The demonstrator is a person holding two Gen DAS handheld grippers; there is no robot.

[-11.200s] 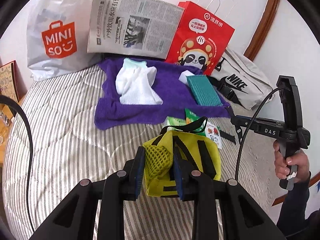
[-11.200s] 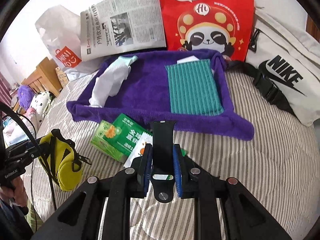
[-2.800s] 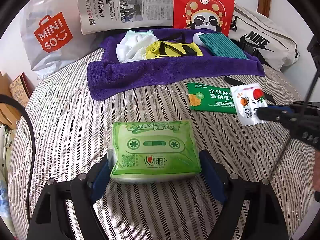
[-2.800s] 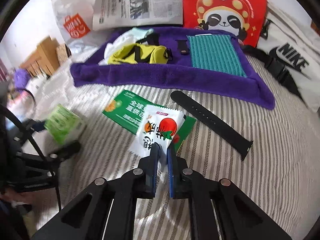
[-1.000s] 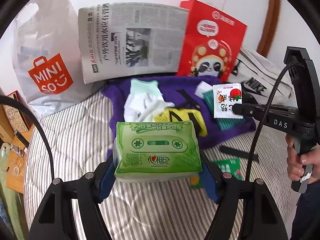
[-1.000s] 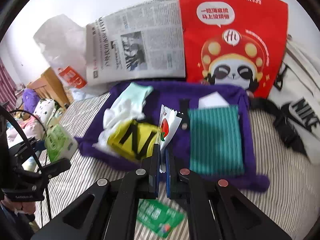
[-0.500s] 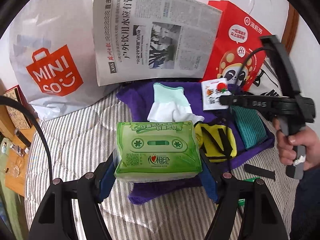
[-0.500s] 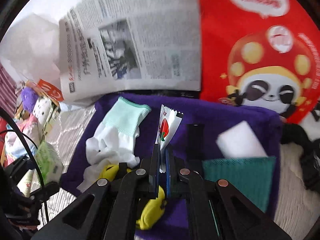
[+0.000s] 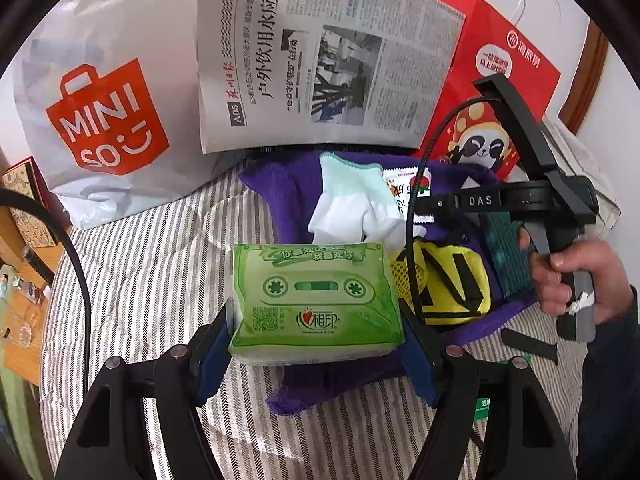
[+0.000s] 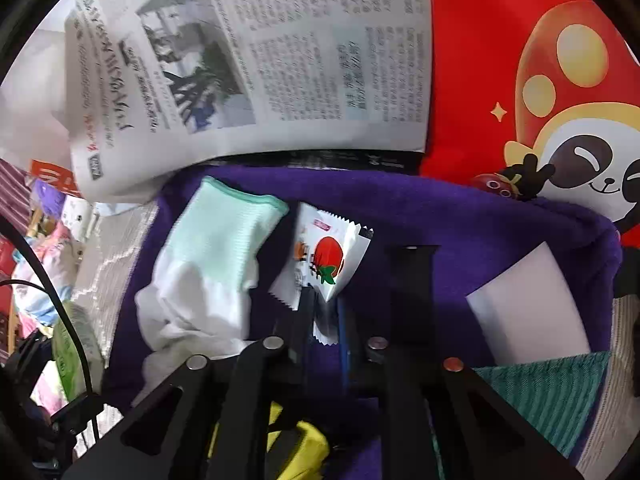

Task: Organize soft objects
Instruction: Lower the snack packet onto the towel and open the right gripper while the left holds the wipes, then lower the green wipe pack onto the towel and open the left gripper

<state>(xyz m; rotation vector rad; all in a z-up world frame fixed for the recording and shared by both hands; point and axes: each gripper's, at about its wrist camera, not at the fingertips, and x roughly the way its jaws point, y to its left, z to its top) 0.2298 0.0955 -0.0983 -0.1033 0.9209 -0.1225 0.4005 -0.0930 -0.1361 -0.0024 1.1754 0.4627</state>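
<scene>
A: Status on right gripper [image 10: 322, 312]?
B: Jaws opening, white foil sachet with red strawberry print [image 10: 326, 258] between them, lower edge only. Pads parting, no longer pinching. Sachet tilted, long axis running up and away from the fingertips, lying onto the purple terry towel [image 10: 460, 216].
A: Neighbours?
B: Just right of the white and mint knit glove [image 10: 208, 268], left of the black strap [image 10: 412, 280]. Fits the gap.
A: Left gripper [image 9: 316, 344]?
B: Clamped across the short ends of the green plastic-wrapped tissue pack [image 9: 316, 296], long axis crosswise between the fingers. Held over the towel's near edge, beside the yellow mesh pouch [image 9: 448, 284].
A: Next drop?
B: Probably the pack. Free towel ahead of the left side, near corner; left hand nearer there, right busy at the far edge.
</scene>
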